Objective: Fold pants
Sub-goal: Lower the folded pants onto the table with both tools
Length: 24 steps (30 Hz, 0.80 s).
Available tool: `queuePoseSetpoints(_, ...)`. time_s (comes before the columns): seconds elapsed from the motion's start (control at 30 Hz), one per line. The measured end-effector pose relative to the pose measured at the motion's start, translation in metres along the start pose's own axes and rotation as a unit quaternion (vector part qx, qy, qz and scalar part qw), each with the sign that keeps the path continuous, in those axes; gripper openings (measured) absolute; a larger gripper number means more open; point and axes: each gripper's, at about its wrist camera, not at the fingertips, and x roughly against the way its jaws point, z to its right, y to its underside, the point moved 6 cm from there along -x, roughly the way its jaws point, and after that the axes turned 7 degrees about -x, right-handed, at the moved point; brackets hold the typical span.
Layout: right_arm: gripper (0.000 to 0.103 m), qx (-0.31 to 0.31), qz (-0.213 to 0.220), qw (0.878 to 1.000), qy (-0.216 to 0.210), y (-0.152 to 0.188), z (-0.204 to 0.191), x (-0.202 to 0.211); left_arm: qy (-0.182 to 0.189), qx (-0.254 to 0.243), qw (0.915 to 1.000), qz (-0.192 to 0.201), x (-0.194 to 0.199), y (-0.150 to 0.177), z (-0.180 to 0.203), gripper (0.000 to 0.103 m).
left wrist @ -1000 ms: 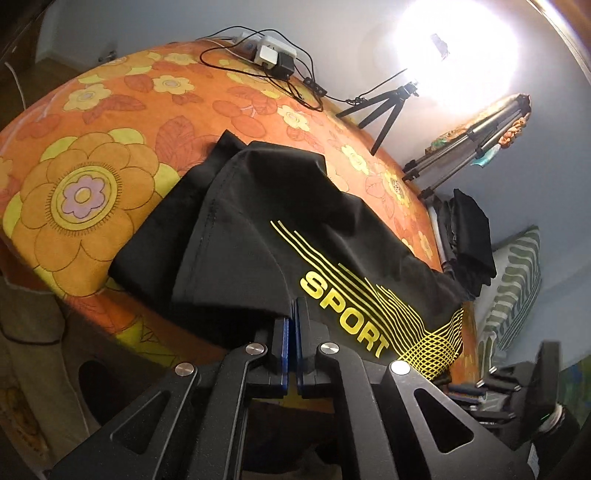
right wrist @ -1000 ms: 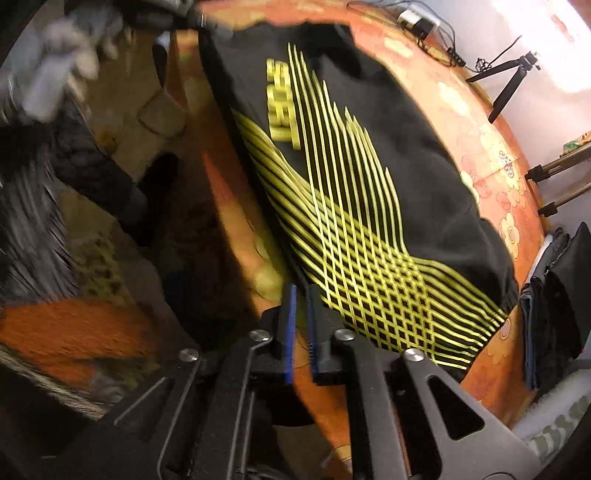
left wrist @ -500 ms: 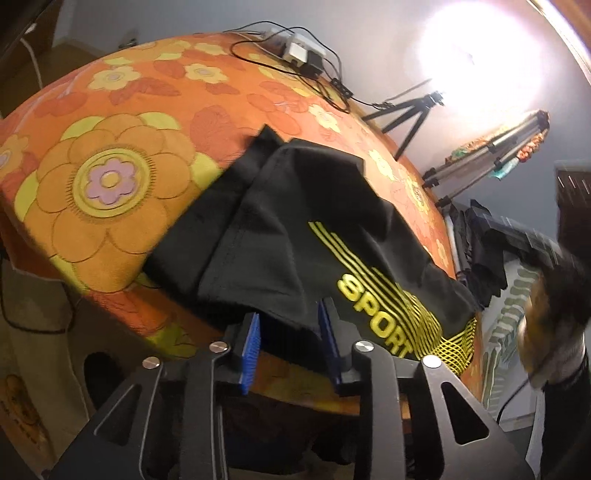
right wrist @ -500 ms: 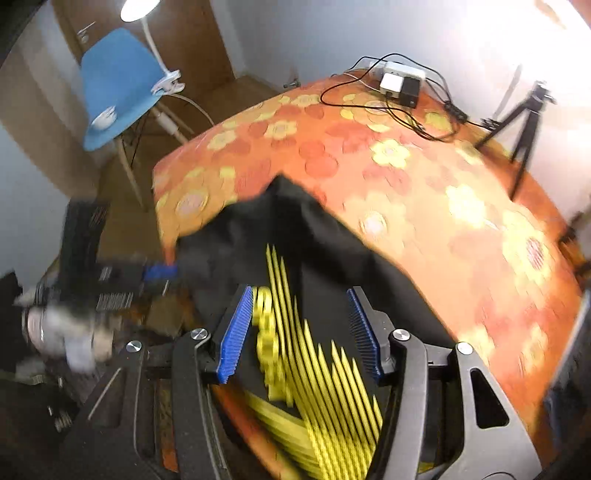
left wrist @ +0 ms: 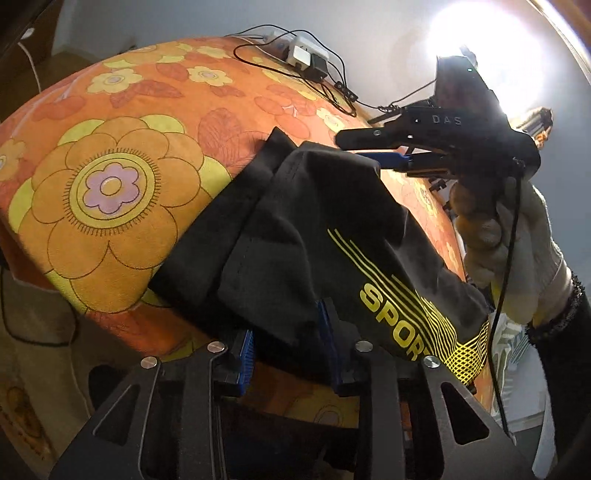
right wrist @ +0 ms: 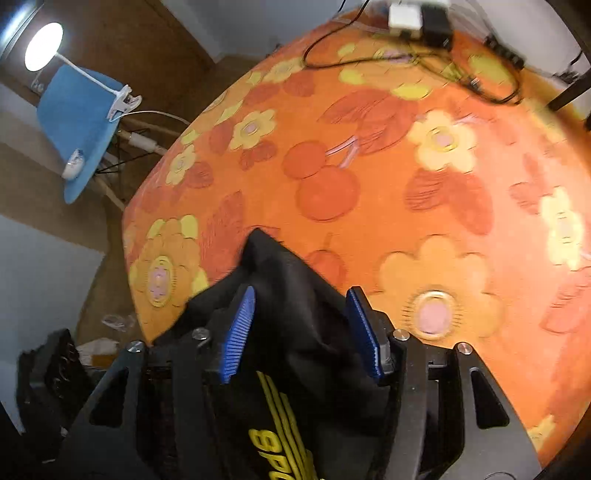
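Ahead of both your tongs lies the orange flowered bedspread (left wrist: 110, 229), and on its near edge, under both sets of jaws, lie the black sport pants (left wrist: 295, 236).

Pants: already doubled. One dark layer sits on another, with the lower layer's edge showing to the left of your left tongs. The yellow SPORT print (left wrist: 399, 317) lies on top, just right of the left tongs. The fold is loose; the far corner peaks up under your right tongs. Judgement: a first fold is done, the bundle is still long, and at least one more fold plus a smoothing remains.

Right gloved hand (left wrist: 509, 251): across the pants from the left tongs, at the cloth's far corner.

Left tongs (left wrist: 286, 350): jaws partly apart, having just eased in slightly. The near hem lies between the blue pads. They do not appear to pinch it, so you have no grip here.

Right tongs (right wrist: 303, 325): jaws roughly half apart, also just narrowed a little. They straddle the raised corner of the pants, with black cloth between the pads (right wrist: 238, 332) but gaps on both sides. Not gripped yet.

Judgement on next step: you likely need both jaws shut on their edges before carrying the cloth over.

Beyond the right tongs, at the bedspread's far edge: a power adapter with cables (right wrist: 417, 18), clear of the work.
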Motion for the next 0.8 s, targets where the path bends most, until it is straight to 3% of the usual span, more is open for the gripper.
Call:
queuePoseSetpoints(0.03, 0.036, 0.001, -0.007, 1.000, -0.010, 0.000, -0.004, -0.004, 0.001, 0.003, 1.0000, 0.003, 0.001, -0.001, -0.001, 0.027)
queuePoseSetpoints(0.13, 0.009, 0.028, -0.010, 1.000, -0.003, 0.001, -0.018, -0.008, -0.005, -0.001, 0.9998, 0.018, 0.005, -0.004, -0.001, 0.008)
queuePoseSetpoints(0.33, 0.004, 0.075, 0.037, 0.996, 0.004, 0.002, -0.040, 0.019, -0.011, -0.002, 0.9991, 0.040, 0.017, -0.003, -0.005, 0.006)
queuePoseSetpoints(0.47, 0.004, 0.100, 0.057, 0.993, 0.019, -0.003, -0.046, 0.030, -0.009, 0.004, 0.9993, 0.037, 0.017, -0.001, -0.008, 0.006)
queuePoseSetpoints(0.57, 0.004, 0.094, 0.047, 0.994, 0.021, -0.007, -0.039, 0.024, -0.007, 0.008, 0.9993, 0.037, 0.017, -0.001, -0.008, 0.006)
queuePoseSetpoints(0.6, 0.012, 0.092, 0.038, 0.995, 0.022, -0.007, -0.037, 0.020, -0.006, 0.007, 0.9993, 0.036, 0.017, -0.001, -0.007, 0.006)
queuePoseSetpoints(0.63, 0.028, 0.089, 0.027, 0.995, 0.026, -0.007, -0.034, 0.015, -0.006, 0.006, 0.9993, 0.036, 0.017, -0.001, -0.007, 0.006)
queuePoseSetpoints(0.7, 0.044, 0.091, 0.021, 0.995, 0.039, -0.008, -0.028, 0.006, -0.007, 0.003, 0.9994, 0.035, 0.015, -0.003, -0.006, 0.006)
queuePoseSetpoints(0.8, 0.043, 0.084, 0.001, 0.996, 0.031, -0.010, -0.023, -0.009, -0.009, 0.012, 0.9995, 0.027, 0.012, -0.003, -0.009, 0.007)
